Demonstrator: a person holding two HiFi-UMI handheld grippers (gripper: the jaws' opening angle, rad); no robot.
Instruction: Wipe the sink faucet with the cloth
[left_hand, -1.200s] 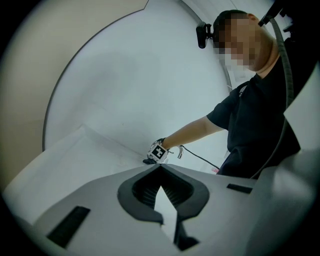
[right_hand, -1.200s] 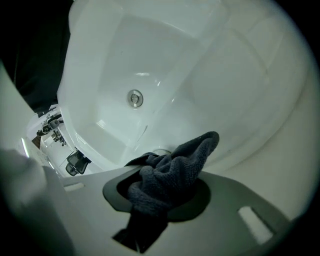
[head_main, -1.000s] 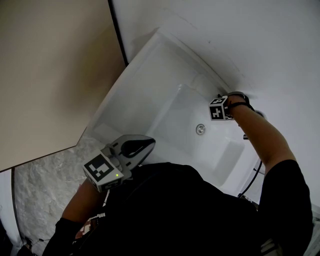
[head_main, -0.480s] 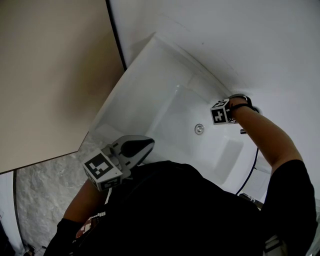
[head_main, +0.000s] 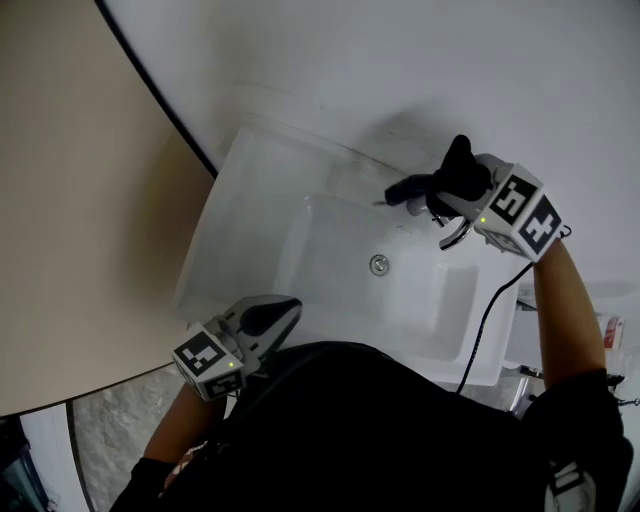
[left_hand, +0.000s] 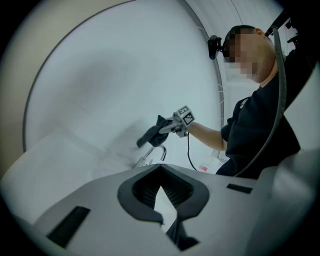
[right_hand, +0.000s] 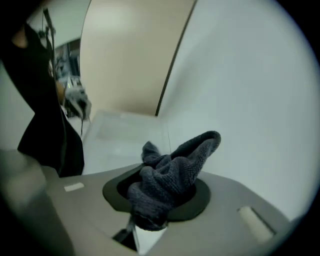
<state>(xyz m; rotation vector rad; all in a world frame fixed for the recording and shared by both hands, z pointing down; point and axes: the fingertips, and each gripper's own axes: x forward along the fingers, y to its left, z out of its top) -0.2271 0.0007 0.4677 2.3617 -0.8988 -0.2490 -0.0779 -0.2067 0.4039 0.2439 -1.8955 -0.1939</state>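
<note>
Look down at the big white sink (head_main: 300, 230) first. Leave the left tool (head_main: 288, 309) low by the near rim, pinched shut on nothing. Lower the right tool (head_main: 448, 192), now high over the back of the sink and clamped on the cloth. Aim for the shiny faucet (head_main: 455, 236) just under it. Rub slowly with the dark cloth (head_main: 458, 172), squeezing tight to stop any slipping.

Sink: your white sink (head_main: 235, 225) sits against the white wall (head_main: 420, 70).
Basin: a round metal drain (head_main: 379, 265) lies mid-bottom.
Back rim: the chrome faucet (head_main: 456, 234) stands here.
Floor: grey mottled floor (head_main: 110, 440) below you.
</note>
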